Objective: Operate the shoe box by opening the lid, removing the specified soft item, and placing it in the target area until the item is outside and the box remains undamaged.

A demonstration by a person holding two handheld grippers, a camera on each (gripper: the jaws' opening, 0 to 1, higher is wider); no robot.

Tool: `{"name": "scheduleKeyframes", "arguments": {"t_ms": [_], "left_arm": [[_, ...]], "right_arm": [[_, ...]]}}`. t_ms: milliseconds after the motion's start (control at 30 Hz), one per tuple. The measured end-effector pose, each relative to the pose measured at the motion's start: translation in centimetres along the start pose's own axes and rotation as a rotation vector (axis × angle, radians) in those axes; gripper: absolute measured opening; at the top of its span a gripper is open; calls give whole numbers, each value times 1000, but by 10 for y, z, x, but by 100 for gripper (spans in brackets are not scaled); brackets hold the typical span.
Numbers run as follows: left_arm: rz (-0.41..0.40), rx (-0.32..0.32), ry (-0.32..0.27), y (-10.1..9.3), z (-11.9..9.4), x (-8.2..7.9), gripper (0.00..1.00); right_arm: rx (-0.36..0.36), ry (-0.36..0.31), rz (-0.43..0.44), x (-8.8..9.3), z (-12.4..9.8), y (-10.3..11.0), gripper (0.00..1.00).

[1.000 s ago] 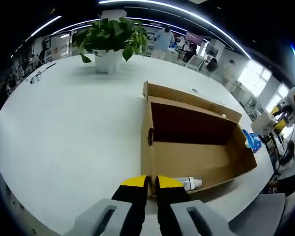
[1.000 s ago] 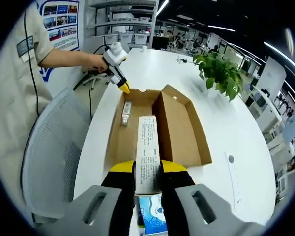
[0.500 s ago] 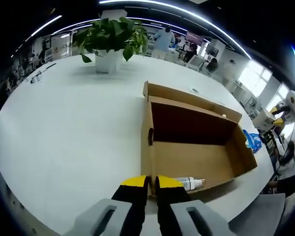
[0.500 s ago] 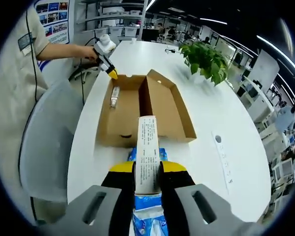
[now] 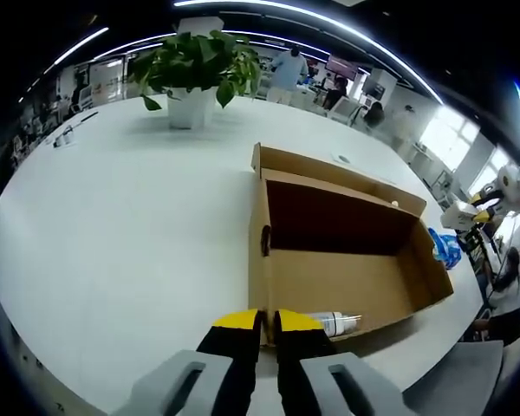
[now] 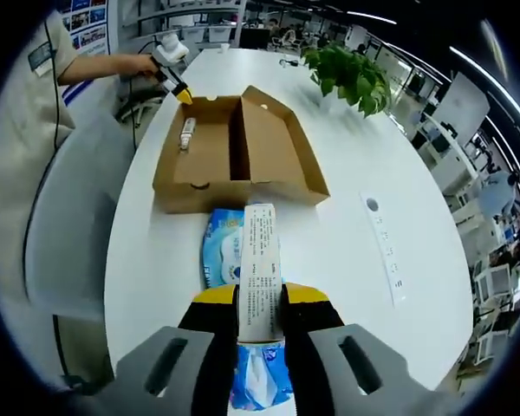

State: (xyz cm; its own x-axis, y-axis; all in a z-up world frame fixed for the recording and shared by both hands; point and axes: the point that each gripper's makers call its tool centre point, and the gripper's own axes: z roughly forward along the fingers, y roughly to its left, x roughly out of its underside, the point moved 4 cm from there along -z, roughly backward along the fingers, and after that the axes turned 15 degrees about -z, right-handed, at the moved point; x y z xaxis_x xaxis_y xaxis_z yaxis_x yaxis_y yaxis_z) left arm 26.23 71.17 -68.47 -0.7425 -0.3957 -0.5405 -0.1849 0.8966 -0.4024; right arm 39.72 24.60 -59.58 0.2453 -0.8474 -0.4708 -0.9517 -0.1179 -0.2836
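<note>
Brown cardboard box (image 6: 234, 156) is sitting open on the white table (image 6: 347, 234), with a small bottle (image 6: 187, 133) lying inside. Your right gripper (image 6: 260, 299) is pinching a long white carton (image 6: 260, 269) above the blue tissue pack (image 6: 225, 256), which is lying just outside the box. Your left gripper (image 5: 260, 322) is pressing its jaws on the box's edge.

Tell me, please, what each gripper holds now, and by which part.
The right gripper holds a long white printed box, clamped by its near end. The left gripper is shut at the near end wall of the cardboard shoe box; an actual grip cannot be told.
</note>
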Motion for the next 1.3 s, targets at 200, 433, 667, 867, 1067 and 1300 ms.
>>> {"name": "scheduleKeyframes", "arguments": {"t_ms": [200, 433, 667, 867, 1067, 1300], "left_arm": [[0, -3, 1, 0, 0, 0, 6], [3, -5, 3, 0, 0, 0, 6], [-4, -5, 4, 0, 0, 0, 6], [-9, -3, 5, 0, 0, -1, 6], [-12, -5, 10, 0, 1, -1, 6], [-11, -9, 13, 0, 2, -2, 6]], "right_arm": [[1, 36, 12, 23, 3, -6, 16], [-5, 84, 10, 45, 10, -11, 16], [-11, 136, 13, 66, 17, -18, 16], [-32, 184, 0, 85, 24, -22, 16], [-54, 216, 11, 99, 33, -26, 16], [-89, 261, -26, 115, 42, -24, 16]]}}
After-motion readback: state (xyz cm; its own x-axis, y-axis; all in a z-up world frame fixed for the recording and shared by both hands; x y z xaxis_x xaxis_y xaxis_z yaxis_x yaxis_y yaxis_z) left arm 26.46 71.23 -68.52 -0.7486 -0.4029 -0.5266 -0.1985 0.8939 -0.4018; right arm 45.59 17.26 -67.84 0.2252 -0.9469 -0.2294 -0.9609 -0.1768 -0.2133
